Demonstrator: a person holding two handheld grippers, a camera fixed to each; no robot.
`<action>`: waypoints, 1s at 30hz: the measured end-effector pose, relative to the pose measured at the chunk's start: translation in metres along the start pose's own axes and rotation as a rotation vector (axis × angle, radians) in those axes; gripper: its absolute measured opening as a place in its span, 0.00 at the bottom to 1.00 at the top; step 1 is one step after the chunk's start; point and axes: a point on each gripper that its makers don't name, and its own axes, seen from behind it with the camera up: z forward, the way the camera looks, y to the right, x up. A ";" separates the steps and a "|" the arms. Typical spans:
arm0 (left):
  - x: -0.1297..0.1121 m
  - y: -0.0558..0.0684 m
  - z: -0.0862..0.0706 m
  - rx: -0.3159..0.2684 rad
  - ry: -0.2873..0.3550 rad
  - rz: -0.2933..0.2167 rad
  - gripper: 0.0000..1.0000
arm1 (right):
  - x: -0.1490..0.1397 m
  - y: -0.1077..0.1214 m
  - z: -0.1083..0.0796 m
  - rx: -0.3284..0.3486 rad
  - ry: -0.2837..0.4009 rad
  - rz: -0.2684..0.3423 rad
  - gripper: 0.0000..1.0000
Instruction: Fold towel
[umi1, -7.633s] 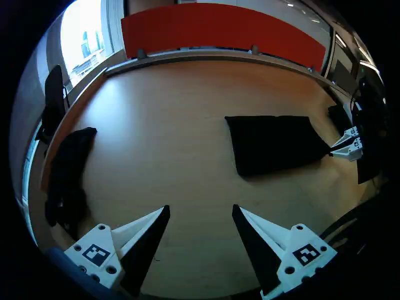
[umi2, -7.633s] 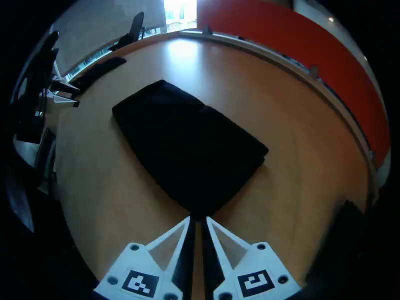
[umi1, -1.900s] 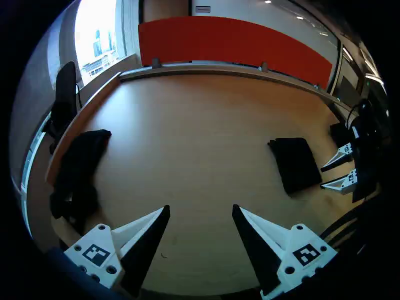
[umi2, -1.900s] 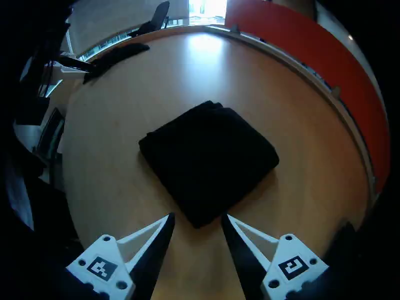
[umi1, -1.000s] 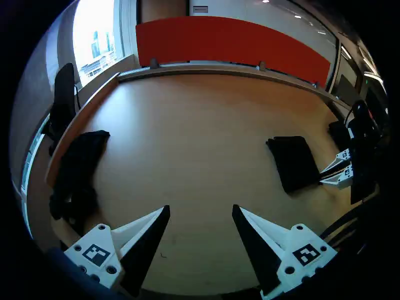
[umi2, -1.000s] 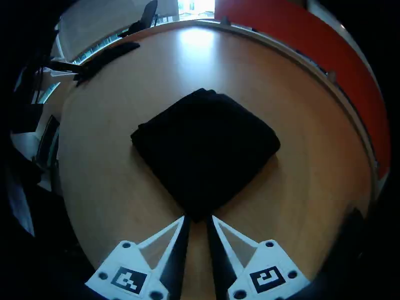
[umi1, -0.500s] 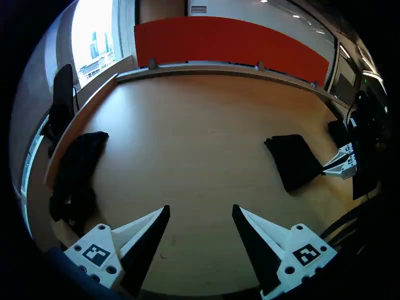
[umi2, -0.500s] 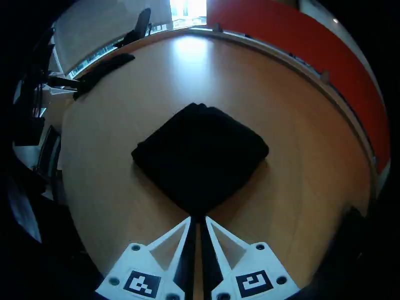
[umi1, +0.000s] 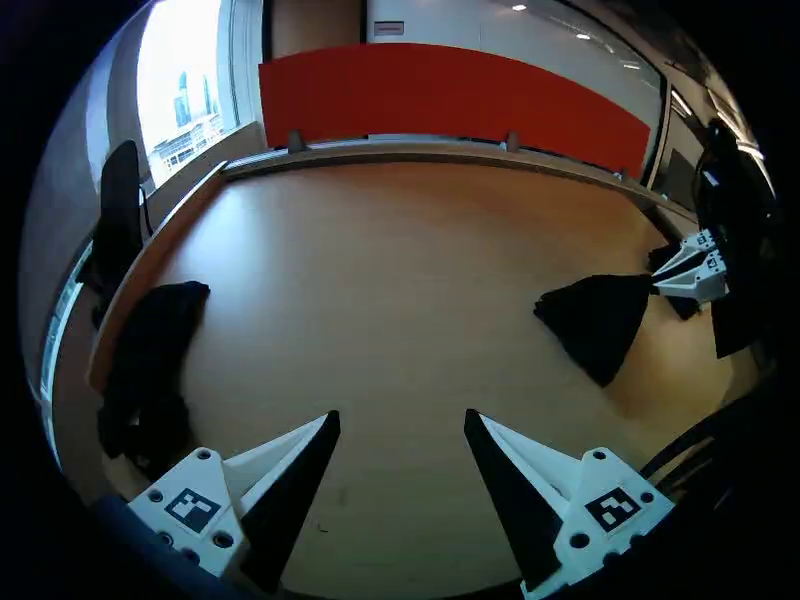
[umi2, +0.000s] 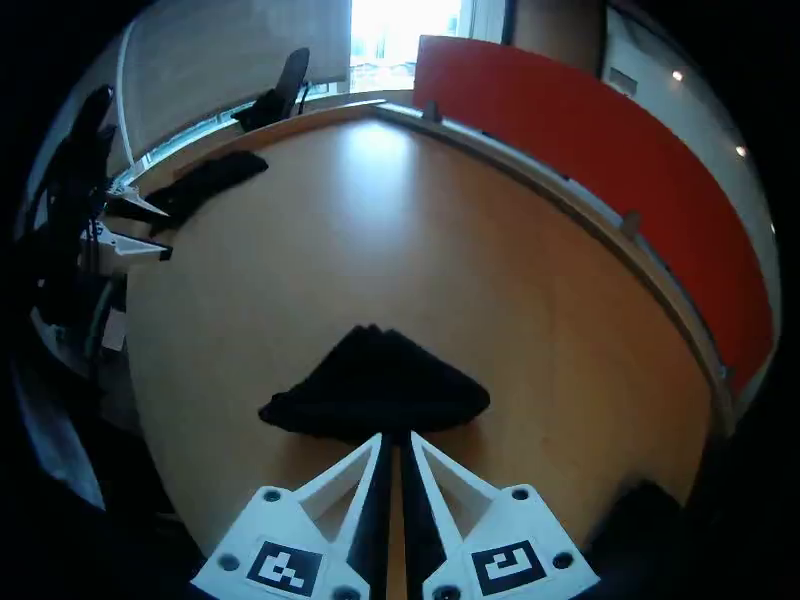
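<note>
Black folded cloth towel lies on the light wooden table, toward your right side. One corner is drawn up into a peak while the rest sags onto the wood. Judge it light, limp and layered: it will drape from wherever you pinch it, and the stacked layers could slide apart. So take hold at a corner or along an edge, and go through every layer. Your right gripper has its fingers drawn almost together with that raised corner pinched between them, and it is held low above the table, pointing across it. Your left gripper hovers well apart from the towel over bare wood, angled down, jaws spread wide and holding nothing. A dark crumpled garment lies at the table's left edge.
</note>
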 end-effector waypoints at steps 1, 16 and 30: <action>0.002 0.001 -0.001 -0.001 0.004 0.001 0.92 | 0.008 0.002 -0.003 -0.004 0.011 -0.006 0.05; 0.020 0.011 -0.009 -0.010 0.049 0.011 0.92 | 0.078 0.038 -0.051 -0.076 0.121 -0.073 0.05; 0.028 0.019 -0.011 -0.019 0.062 0.022 0.92 | 0.067 0.113 -0.083 -0.167 0.113 -0.042 0.05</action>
